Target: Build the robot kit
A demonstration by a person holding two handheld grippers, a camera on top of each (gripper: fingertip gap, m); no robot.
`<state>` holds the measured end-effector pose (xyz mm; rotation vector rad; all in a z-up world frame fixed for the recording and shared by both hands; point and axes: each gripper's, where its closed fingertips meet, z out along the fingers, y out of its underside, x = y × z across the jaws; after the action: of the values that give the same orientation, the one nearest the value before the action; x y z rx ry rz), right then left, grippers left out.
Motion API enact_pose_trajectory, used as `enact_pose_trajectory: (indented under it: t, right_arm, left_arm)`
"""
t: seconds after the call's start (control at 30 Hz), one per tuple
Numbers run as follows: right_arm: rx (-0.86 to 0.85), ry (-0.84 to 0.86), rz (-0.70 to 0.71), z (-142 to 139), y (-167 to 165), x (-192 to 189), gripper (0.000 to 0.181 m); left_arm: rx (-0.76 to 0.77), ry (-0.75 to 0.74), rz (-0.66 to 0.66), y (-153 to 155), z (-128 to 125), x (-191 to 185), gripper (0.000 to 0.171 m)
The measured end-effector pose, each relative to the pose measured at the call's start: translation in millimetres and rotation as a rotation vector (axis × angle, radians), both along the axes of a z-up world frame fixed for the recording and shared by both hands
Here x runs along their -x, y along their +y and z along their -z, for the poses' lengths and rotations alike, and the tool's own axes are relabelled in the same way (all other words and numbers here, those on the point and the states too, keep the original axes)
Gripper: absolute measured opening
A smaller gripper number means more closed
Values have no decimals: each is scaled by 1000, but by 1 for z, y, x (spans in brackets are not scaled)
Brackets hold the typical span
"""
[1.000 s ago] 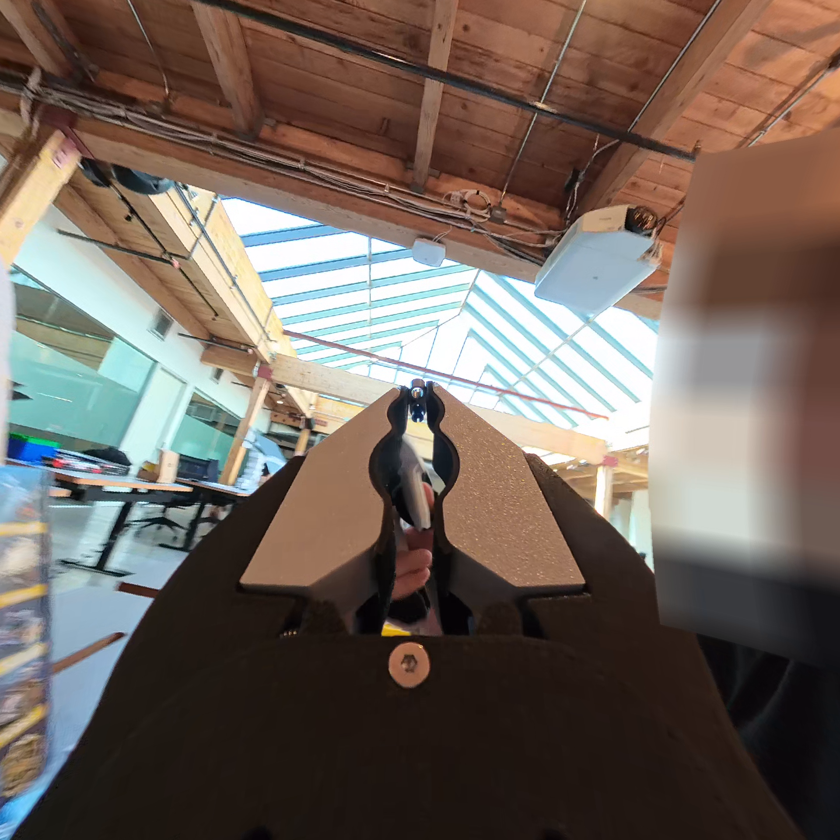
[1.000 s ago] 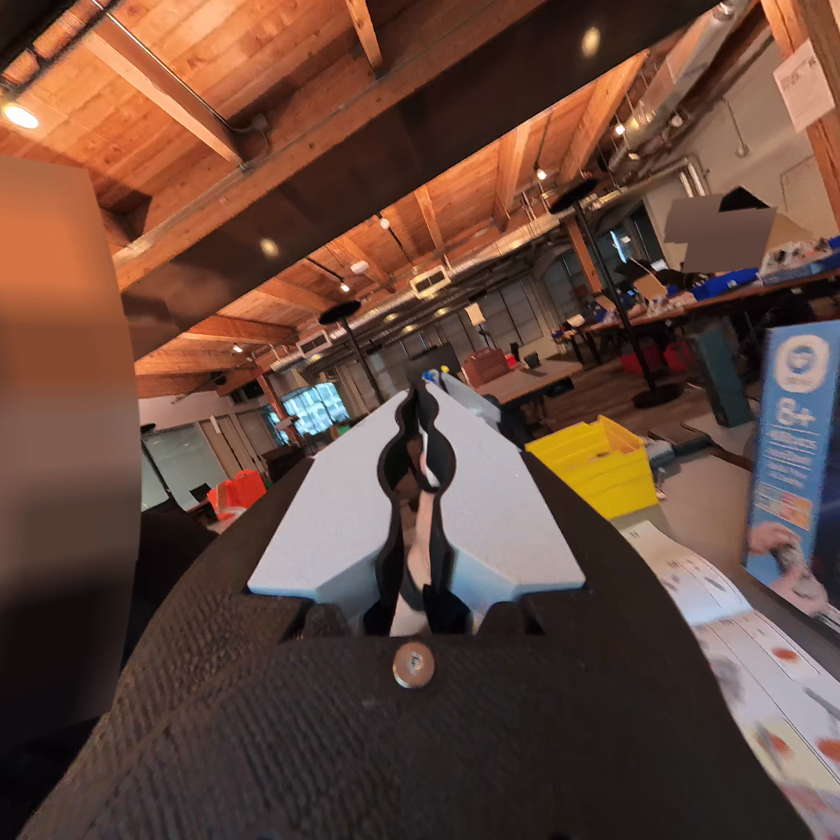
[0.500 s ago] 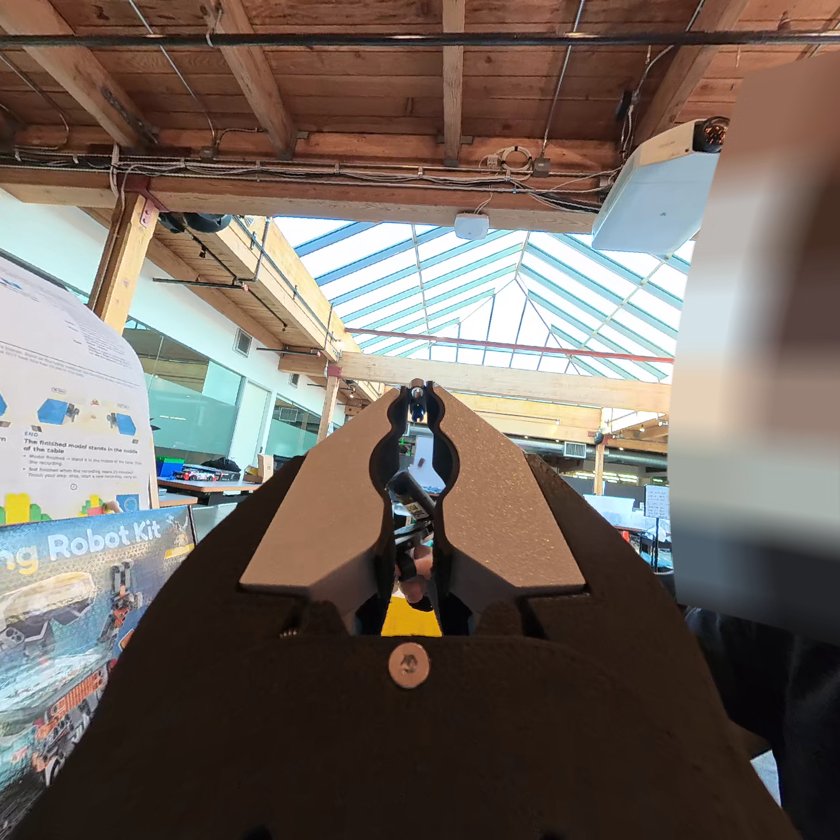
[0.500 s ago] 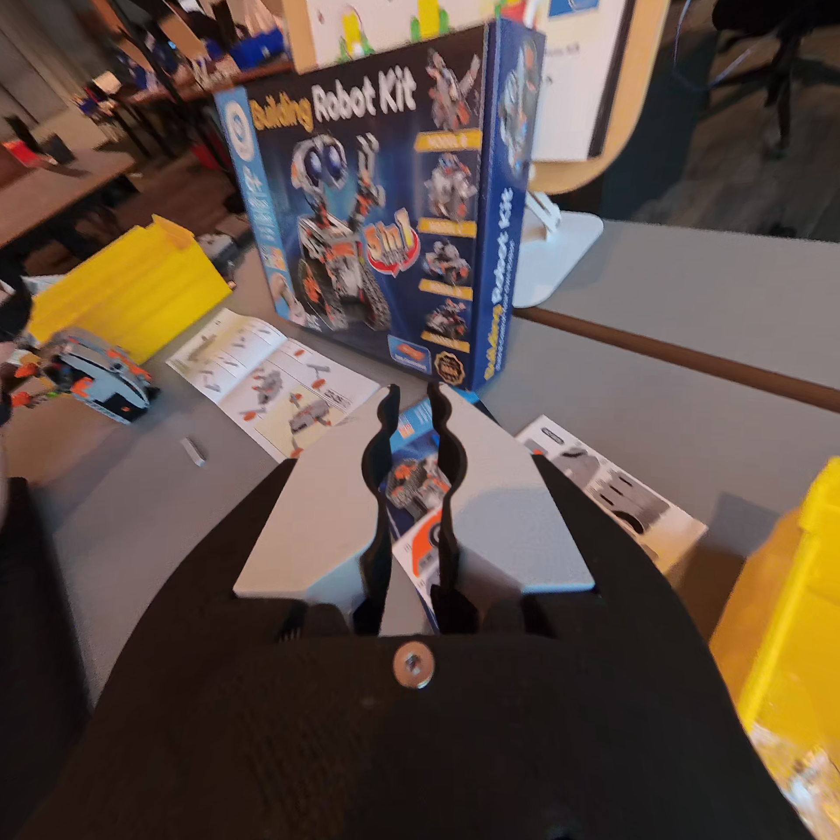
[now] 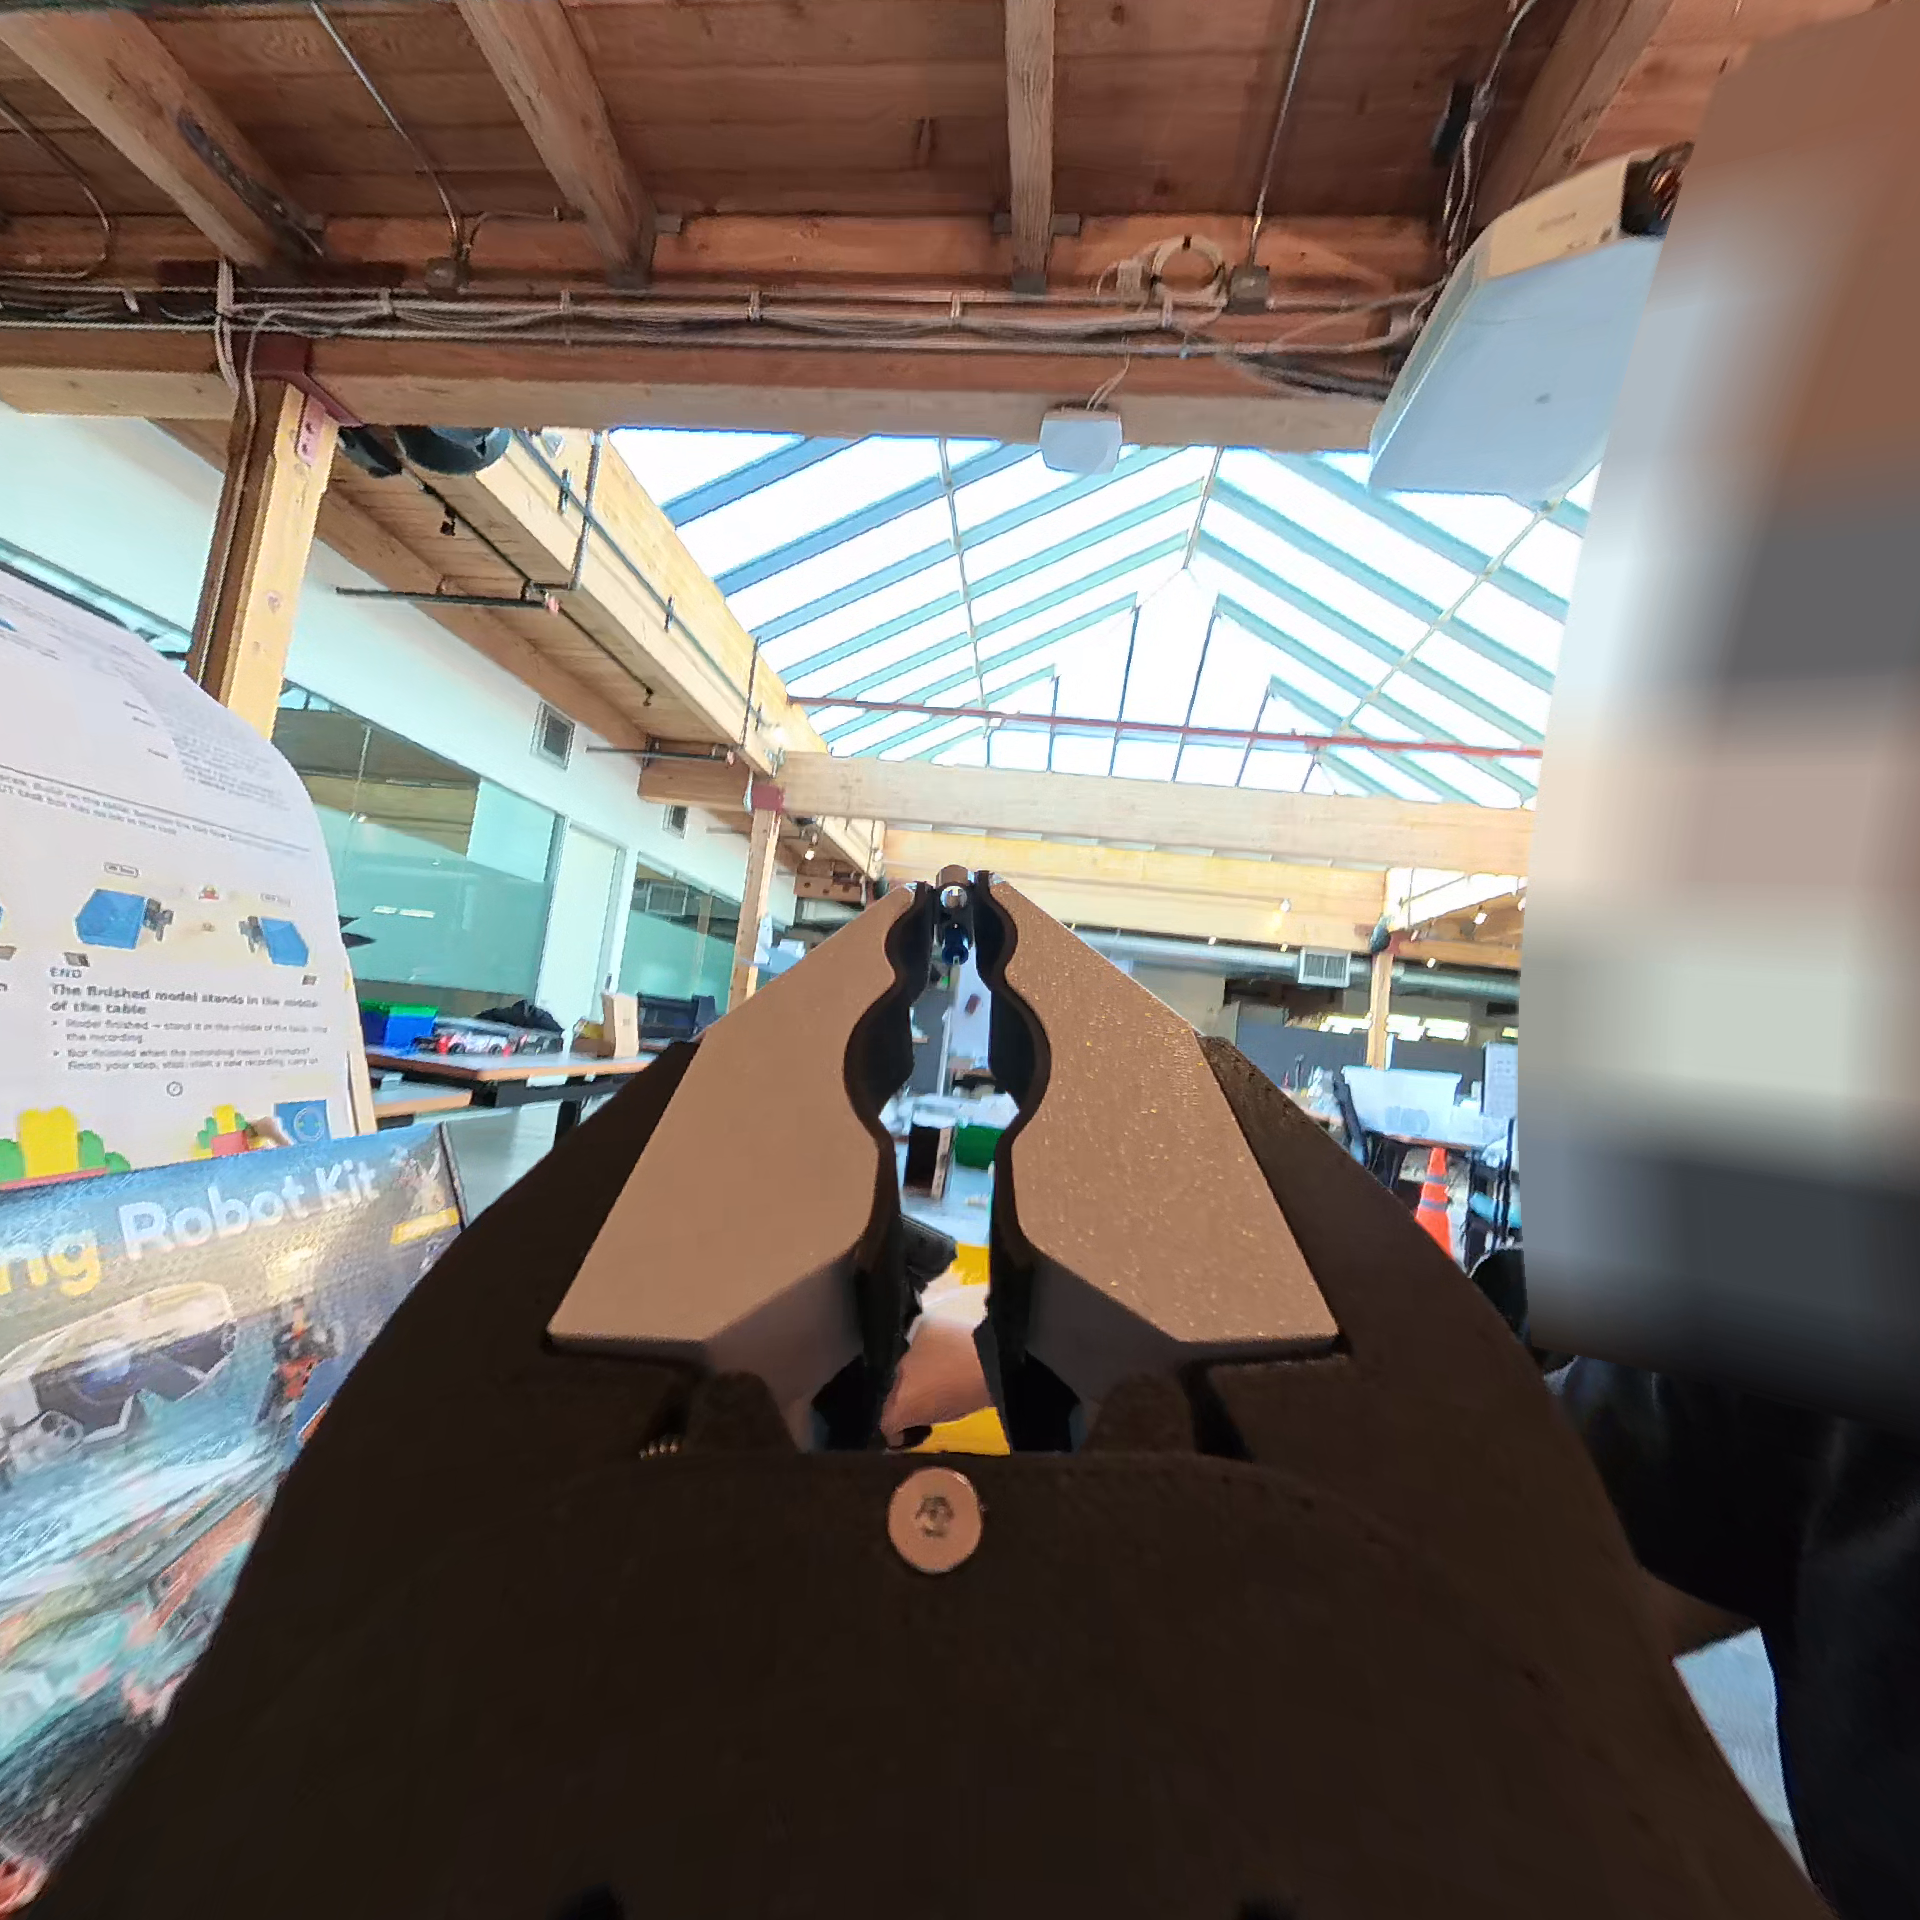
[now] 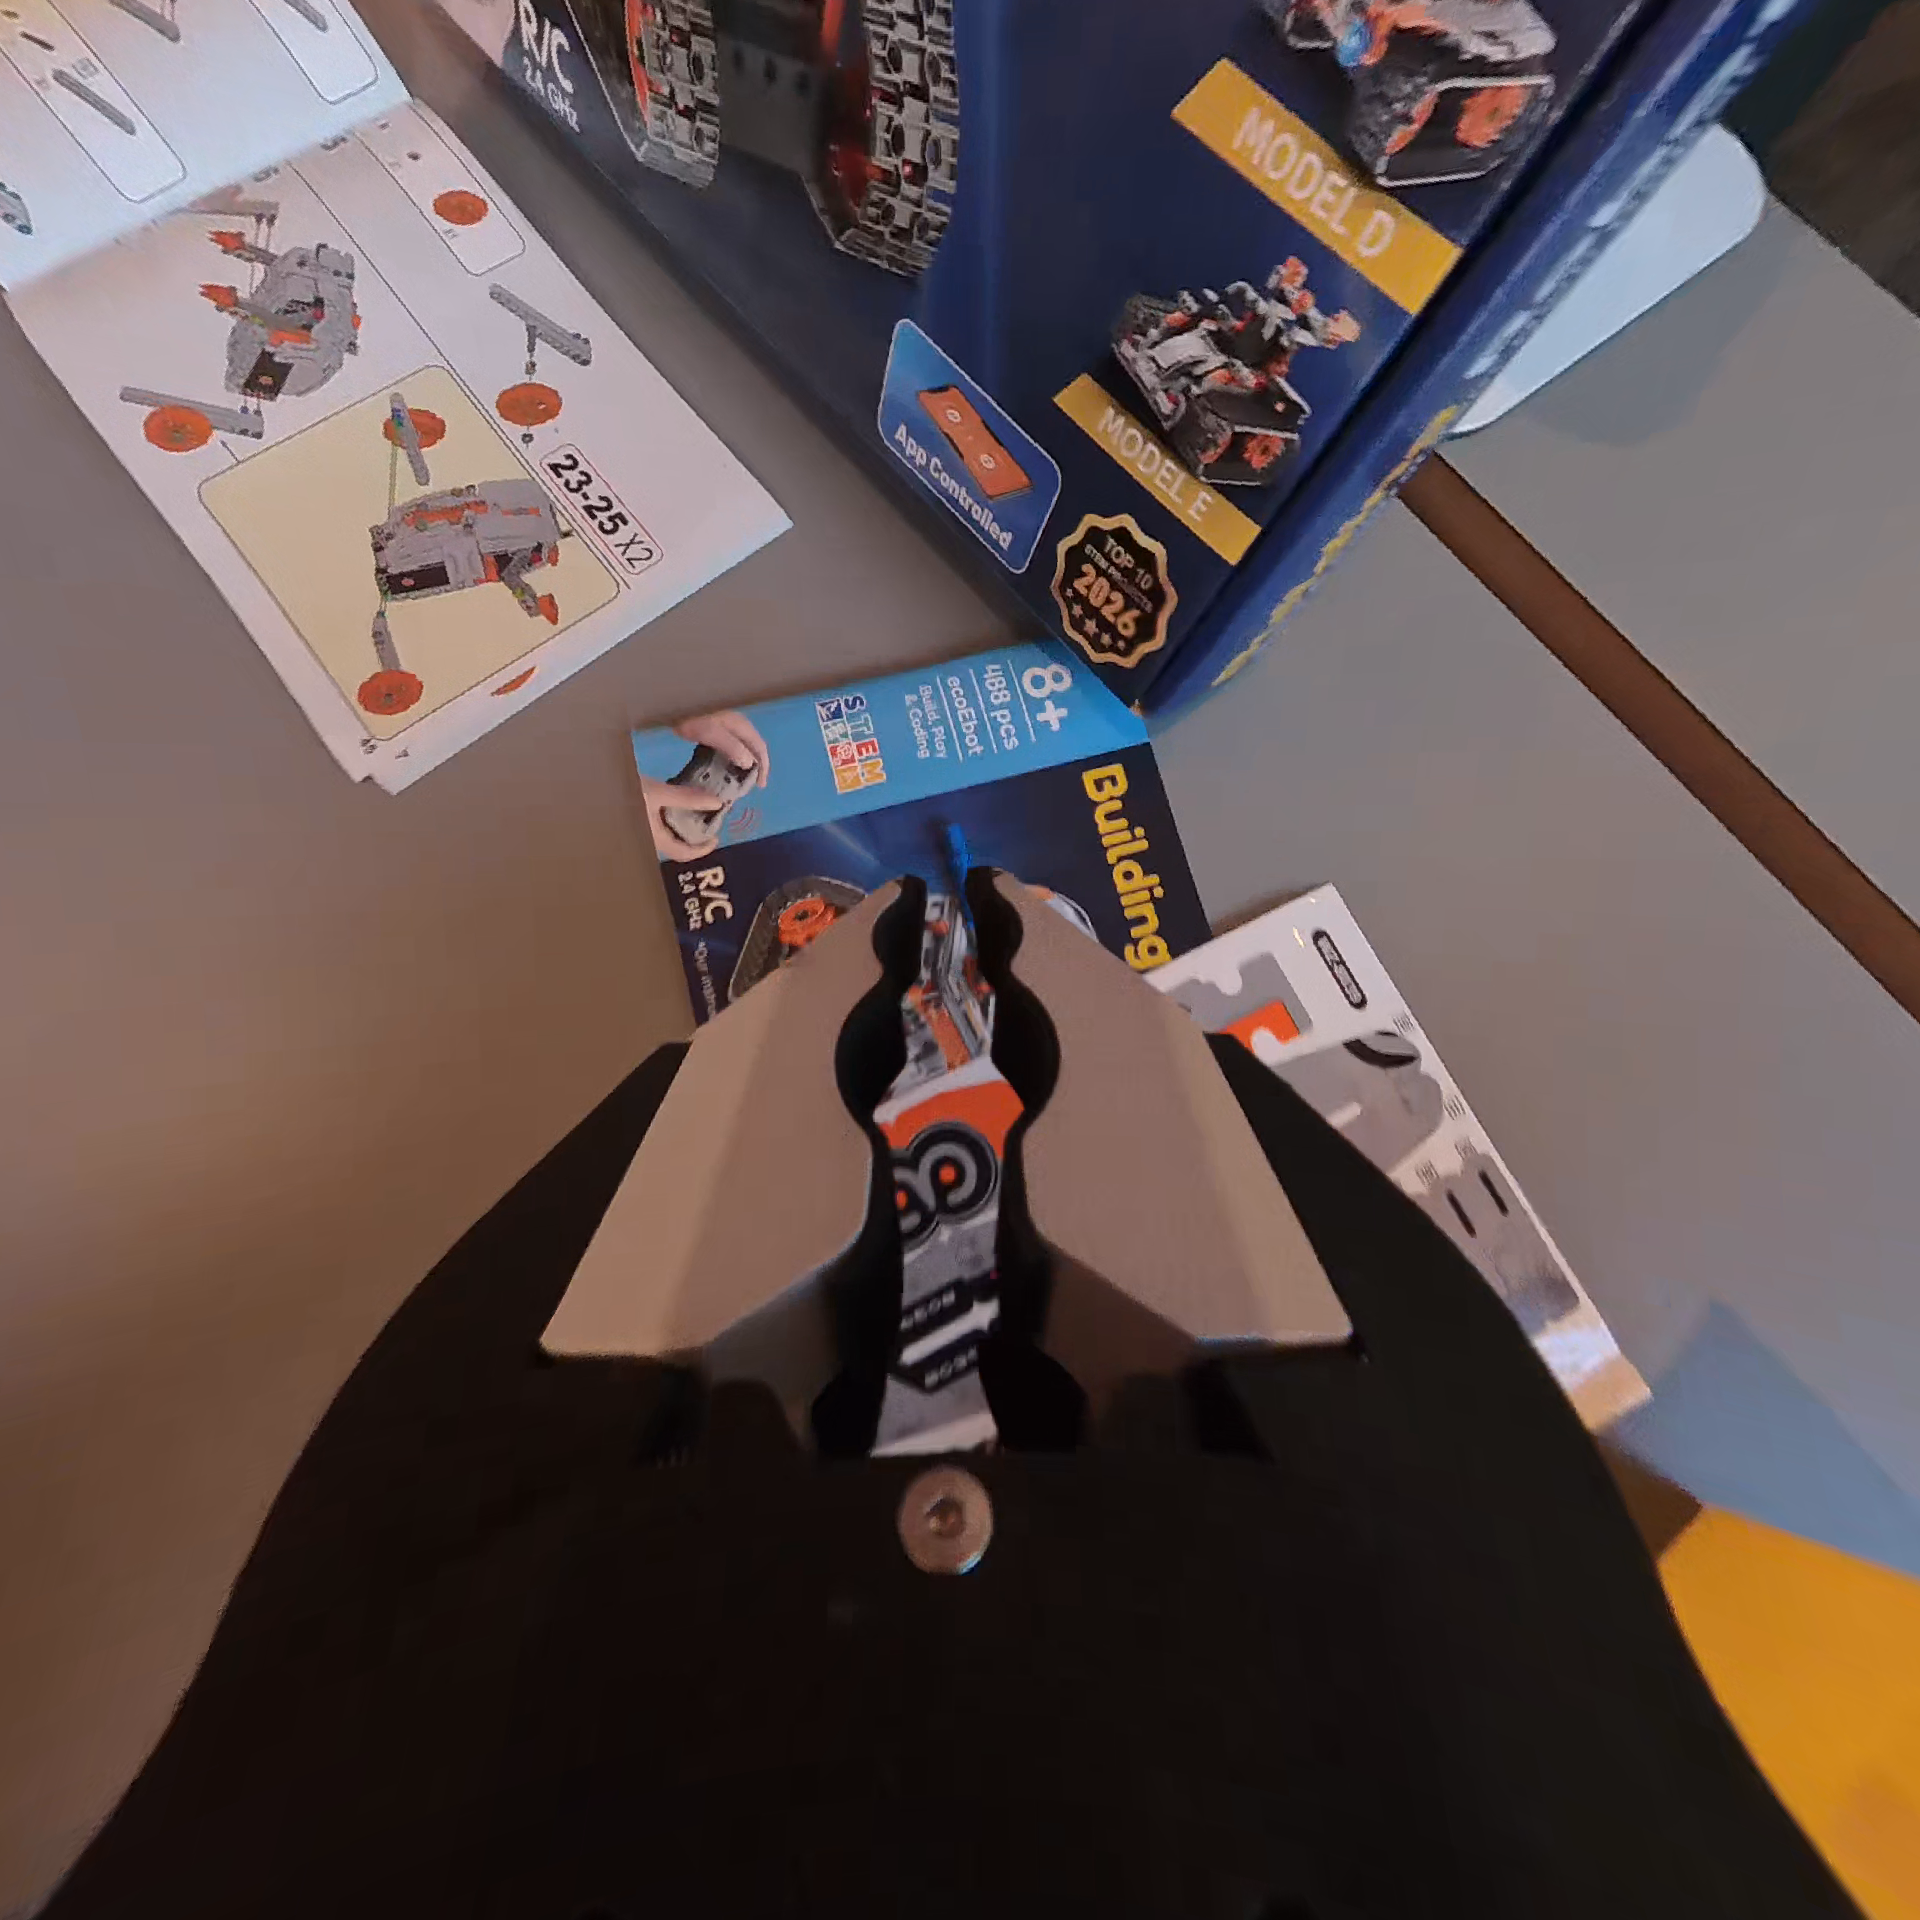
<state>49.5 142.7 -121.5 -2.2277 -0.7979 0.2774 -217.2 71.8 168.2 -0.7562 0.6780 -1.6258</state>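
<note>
My left gripper (image 5: pixel 953 902) points up toward the wooden ceiling and is shut on a small blue pin with a silver tip (image 5: pixel 951 920), pinched at the very fingertips. A hand (image 5: pixel 935 1377) shows through the gap behind the fingers. My right gripper (image 6: pixel 948 883) points down at the grey table (image 6: pixel 312 987). It is shut on a thin blue pin (image 6: pixel 954 857) that sticks out past its tips. It hangs just above a blue-covered booklet (image 6: pixel 914 748) lying flat on the table.
A dark blue robot kit box stands behind the booklet (image 6: pixel 1143 260) and shows in the left wrist view (image 5: pixel 156 1351). Open instruction pages (image 6: pixel 416 468) lie left. A sticker sheet (image 6: pixel 1403 1091) and a yellow bin (image 6: pixel 1818 1683) are right. A white printed sheet (image 5: pixel 156 883) stands behind the box. Some 40 cm of space lies between my two pairs of fingers.
My right gripper has swung from pointing at the ceiling down to the table and moved in close over the booklet. My left gripper has tilted slightly, bringing the box into view.
</note>
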Motion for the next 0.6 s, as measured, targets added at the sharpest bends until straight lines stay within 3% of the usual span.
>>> enact_pose_trajectory:
  t: [0.13,0.33,0.6]
  right_arm:
    - [39,-133,-52,12,12,9,12]
    - [256,-388,-159,20,18,17,12]
    - [472,-607,-252,41,14,11,10]
  left_arm:
    - [-9,84,-12,1,7,-11,5]
    - [-35,234,-40,0,22,-24,5]
    - [-50,267,-42,-1,21,-20,5]
